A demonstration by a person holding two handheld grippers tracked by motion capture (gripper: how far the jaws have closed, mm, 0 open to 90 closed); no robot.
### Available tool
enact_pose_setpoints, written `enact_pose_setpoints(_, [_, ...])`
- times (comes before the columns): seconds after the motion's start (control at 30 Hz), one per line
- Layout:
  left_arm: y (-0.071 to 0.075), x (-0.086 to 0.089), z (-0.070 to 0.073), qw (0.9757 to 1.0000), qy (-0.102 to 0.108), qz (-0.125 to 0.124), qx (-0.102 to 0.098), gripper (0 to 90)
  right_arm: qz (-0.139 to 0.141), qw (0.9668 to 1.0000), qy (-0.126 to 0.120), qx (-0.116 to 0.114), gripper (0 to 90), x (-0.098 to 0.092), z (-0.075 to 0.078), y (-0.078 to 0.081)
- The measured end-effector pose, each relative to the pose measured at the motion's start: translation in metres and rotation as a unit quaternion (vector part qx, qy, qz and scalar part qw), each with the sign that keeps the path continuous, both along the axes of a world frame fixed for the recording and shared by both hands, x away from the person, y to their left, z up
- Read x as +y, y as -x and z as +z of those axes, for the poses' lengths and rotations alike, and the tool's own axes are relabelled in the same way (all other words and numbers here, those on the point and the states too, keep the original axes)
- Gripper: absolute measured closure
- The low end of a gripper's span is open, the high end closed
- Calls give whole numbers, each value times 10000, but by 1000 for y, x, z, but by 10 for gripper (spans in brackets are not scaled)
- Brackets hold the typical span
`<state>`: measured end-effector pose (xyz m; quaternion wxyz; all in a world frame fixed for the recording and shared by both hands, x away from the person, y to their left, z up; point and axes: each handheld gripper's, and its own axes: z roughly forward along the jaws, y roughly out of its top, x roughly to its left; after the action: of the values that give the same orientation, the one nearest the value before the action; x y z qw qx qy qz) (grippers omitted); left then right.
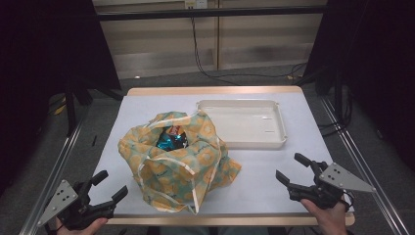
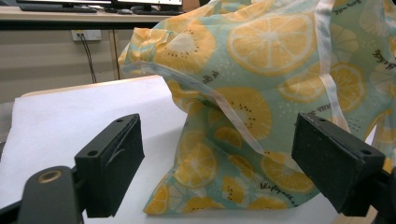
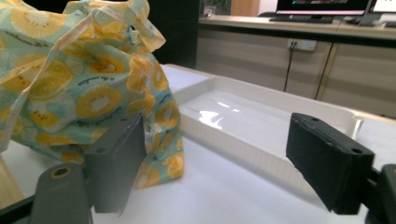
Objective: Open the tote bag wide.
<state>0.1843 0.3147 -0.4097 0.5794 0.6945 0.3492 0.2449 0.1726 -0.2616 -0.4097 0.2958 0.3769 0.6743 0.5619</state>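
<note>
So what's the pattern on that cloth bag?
The bag has yellow citrus slices on pale green, clearest in the left gripper view.

Fabric bag (image 1: 178, 159), teal with yellow citrus-slice print and pale cream straps, sits crumpled mid-table on the white sheet, just left of the tray. Mouth faces up and gapes open; something shiny blue (image 1: 171, 139) shows inside. 1 strap loops down its near side.

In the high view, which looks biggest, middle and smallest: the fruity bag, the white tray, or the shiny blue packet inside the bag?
1. fruity bag
2. white tray, slightly smaller
3. shiny blue packet, smallest, partly hidden
</note>
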Motion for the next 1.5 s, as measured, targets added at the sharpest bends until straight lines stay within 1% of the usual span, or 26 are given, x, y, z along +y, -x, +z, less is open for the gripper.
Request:
enact_pose_setpoints(0.17, [-2, 0, -1, 10000, 25, -77, 52, 197, 46, 9998, -14, 189, 237, 0, 1, -1])
enact_pose_setpoints(0.3, [-2, 5, 0, 9999, 106, -68, 60, 282, 217, 9991, 12, 368, 320, 0, 2, -5])
enact_pose_setpoints(0.37, [-1, 7, 0, 9997, 207, -63, 132, 297, 227, 9991, 26, 367, 325, 0, 2, -6])
enact_pose_setpoints(0.4, [-2, 8, 1, 9998, 158, -85, 111, 329, 364, 9983, 15, 446, 365, 2, 3, -10])
enact_pose_setpoints(0.47, [-3, 8, 2, 9996, 196, -129, 126, 354, 393, 9981, 34, 464, 375, 3, 3, -11])
enact_pose_setpoints(0.5, [-3, 9, 2, 9996, 181, -169, 140, 388, 530, 9974, 69, 489, 405, 6, 3, -15])
enact_pose_setpoints(0.53, [-3, 8, 2, 9994, 216, -215, 161, 388, 530, 9974, 69, 489, 405, 6, 3, -15])
enact_pose_setpoints(0.6, [-2, 8, 4, 9993, 197, -262, 162, 464, 633, 9966, 101, 522, 462, 12, 6, -20])
enact_pose_setpoints(0.63, [-2, 7, 5, 9992, 204, -309, 175, 464, 633, 9966, 101, 522, 462, 12, 6, -20])
enact_pose_setpoints(0.7, [-3, 5, 7, 9989, 196, -386, 180, 479, 822, 9950, 114, 561, 491, 18, 9, -24])
enact_pose_setpoints(0.73, [-4, 2, 10, 9986, 124, -486, 155, 500, 964, 9930, 198, 650, 528, 26, 13, -27])
enact_pose_setpoints(0.77, [-4, 2, 10, 9986, 124, -486, 155, 512, 964, 9930, 198, 650, 528, 26, 13, -27])
enact_pose_setpoints(0.87, [-4, -1, 15, 9978, 105, -649, 112, 526, 1270, 9888, 177, 770, 561, 43, 16, -29])
enact_pose_setpoints(0.93, [-4, -2, 18, 9972, 45, -743, 70, 534, 1304, 9882, 228, 776, 560, 47, 17, -28])
enact_pose_setpoints(1.0, [-6, -4, 24, 9962, 138, -856, 32, 531, 1466, 9861, 190, 753, 545, 57, 24, -33])
enact_pose_setpoints(1.03, [-6, -5, 26, 9964, 93, -843, 4, 531, 1466, 9861, 190, 753, 545, 57, 24, -33])
enact_pose_setpoints(1.1, [-9, -7, 34, 9953, 116, -957, -70, 535, 1538, 9855, 213, 678, 533, 63, 30, -37])
enact_pose_setpoints(1.13, [-10, -10, 40, 9955, 130, -925, -129, 535, 1600, 9846, 232, 663, 522, 67, 33, -41])
enact_pose_setpoints(1.17, [-11, -10, 44, 9953, 64, -952, -162, 535, 1680, 9835, 248, 626, 518, 72, 38, -46])
enact_pose_setpoints(1.23, [-15, -12, 53, 9942, 145, -1046, -190, 542, 1769, 9821, 252, 592, 510, 80, 45, -54])
enact_pose_setpoints(1.3, [-21, -16, 60, 9921, 248, -1226, -114, 546, 1858, 9809, 251, 523, 510, 88, 53, -62])
enact_pose_setpoints(1.33, [-25, -18, 63, 9904, 221, -1362, -50, 533, 1891, 9806, 250, 461, 510, 92, 55, -66])
enact_pose_setpoints(1.37, [-30, -26, 68, 9903, 44, -1388, -12, 512, 1952, 9794, 346, 392, 510, 102, 60, -72])
enact_pose_setpoints(1.4, [-30, -26, 68, 9903, 44, -1388, -12, 513, 1952, 9794, 346, 392, 510, 102, 60, -72])
enact_pose_setpoints(1.43, [-34, -32, 70, 9897, -6, -1430, 29, 513, 2016, 9782, 286, 414, 508, 110, 64, -78])
enact_pose_setpoints(1.5, [-39, -38, 74, 9873, 104, -1586, 45, 510, 2019, 9781, 295, 402, 505, 113, 67, -81])
